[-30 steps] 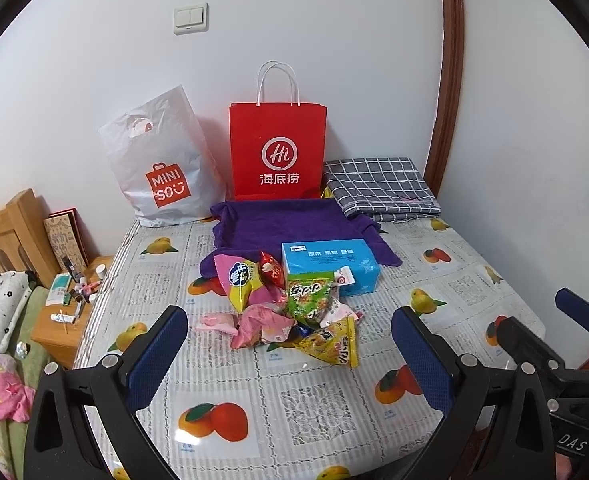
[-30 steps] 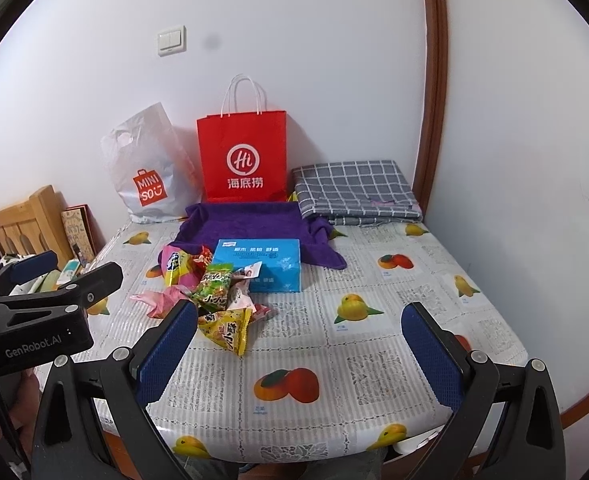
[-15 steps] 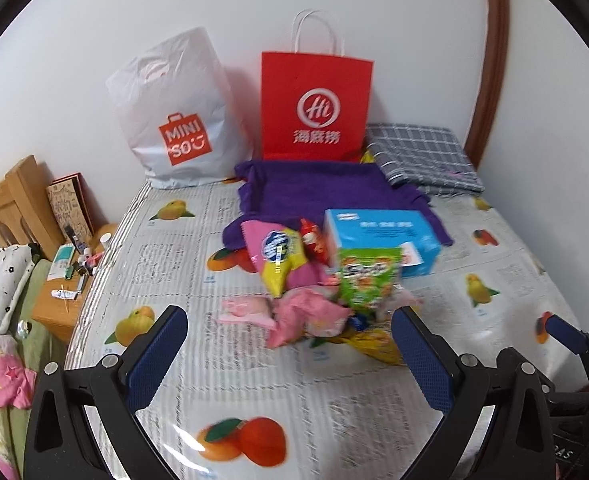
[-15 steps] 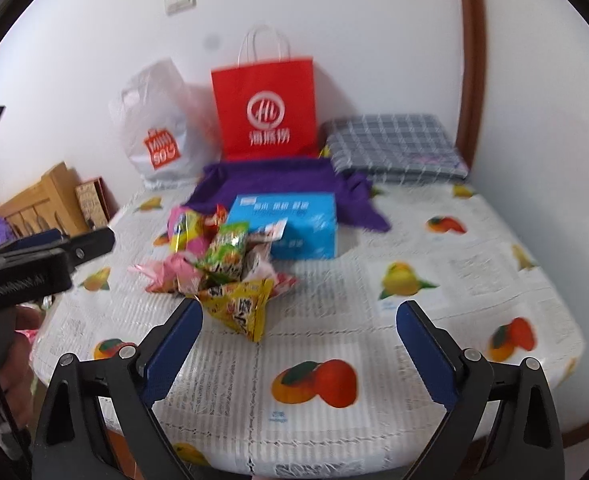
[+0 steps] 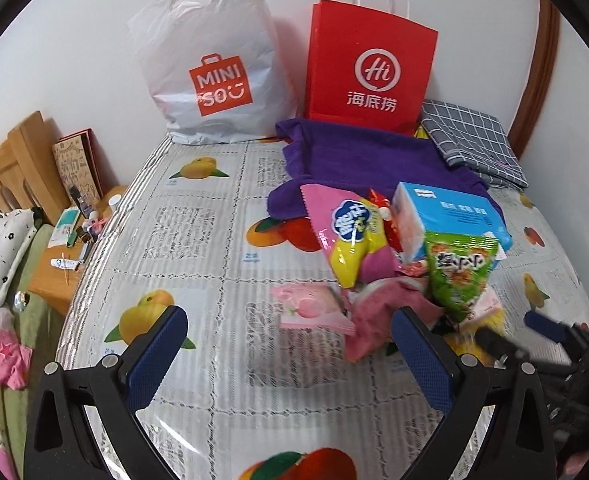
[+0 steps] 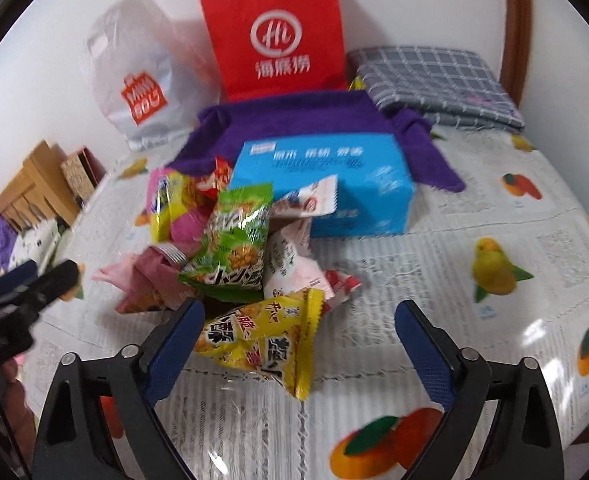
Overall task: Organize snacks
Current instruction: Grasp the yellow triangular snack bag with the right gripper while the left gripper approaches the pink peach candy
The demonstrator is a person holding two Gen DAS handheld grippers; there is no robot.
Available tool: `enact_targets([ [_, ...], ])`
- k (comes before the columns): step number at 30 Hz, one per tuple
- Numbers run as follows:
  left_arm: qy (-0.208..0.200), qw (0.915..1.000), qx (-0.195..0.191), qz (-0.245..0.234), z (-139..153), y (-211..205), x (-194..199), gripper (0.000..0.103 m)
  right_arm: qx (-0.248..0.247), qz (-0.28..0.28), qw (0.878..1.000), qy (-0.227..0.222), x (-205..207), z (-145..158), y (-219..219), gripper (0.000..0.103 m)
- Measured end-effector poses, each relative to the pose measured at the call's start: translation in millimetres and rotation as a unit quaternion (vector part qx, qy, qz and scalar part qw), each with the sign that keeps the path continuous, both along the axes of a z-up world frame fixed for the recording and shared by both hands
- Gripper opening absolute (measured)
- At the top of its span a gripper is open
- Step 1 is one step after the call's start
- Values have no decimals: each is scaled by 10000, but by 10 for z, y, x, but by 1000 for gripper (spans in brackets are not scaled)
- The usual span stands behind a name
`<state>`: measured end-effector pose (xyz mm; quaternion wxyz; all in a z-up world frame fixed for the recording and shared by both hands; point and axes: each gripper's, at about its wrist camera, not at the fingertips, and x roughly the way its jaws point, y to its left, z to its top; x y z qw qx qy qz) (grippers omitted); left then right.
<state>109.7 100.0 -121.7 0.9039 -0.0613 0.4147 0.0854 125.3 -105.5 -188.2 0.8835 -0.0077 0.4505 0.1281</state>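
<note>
The right gripper [image 6: 298, 344], jaws wide but closing, has the yellow snack packet [image 6: 262, 340] between its pads, unpressed. The left gripper [image 5: 290, 344] gapes empty, the snack pile [image 5: 394, 264] at its one o'clock, before the blue tissue box [image 6: 326, 184].

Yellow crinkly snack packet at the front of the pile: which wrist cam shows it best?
Right wrist. The yellow crinkly snack packet lies whole and close between the right gripper's fingers, untouched as the jaws close. The left wrist view shows only a blurred yellow sliver behind its own finger and the green snack bag.
</note>
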Motion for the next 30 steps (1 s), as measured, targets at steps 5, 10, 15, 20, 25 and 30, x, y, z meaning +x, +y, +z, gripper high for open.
enact_targets([
  [5,85,9995,-299,18,-141,60,82,102,-252,268,9991,220,-107,-236,24,91],
  [10,150,9988,-452,-84,-227,24,154,102,-68,352,9991,209,-261,-267,-91,91],
  [15,159,9981,-568,-147,-272,-10,162,102,219,494,9983,234,-428,-229,-186,91],
  [20,187,9976,-637,-202,-306,-86,184,102,245,618,9976,205,-502,-260,-155,91],
  [25,199,9975,-600,-306,-316,-152,169,102,85,560,9984,77,-469,-418,-104,85],
  [30,137,9970,-579,-499,-323,-250,196,102,75,560,9982,-197,-459,-408,-147,67],
])
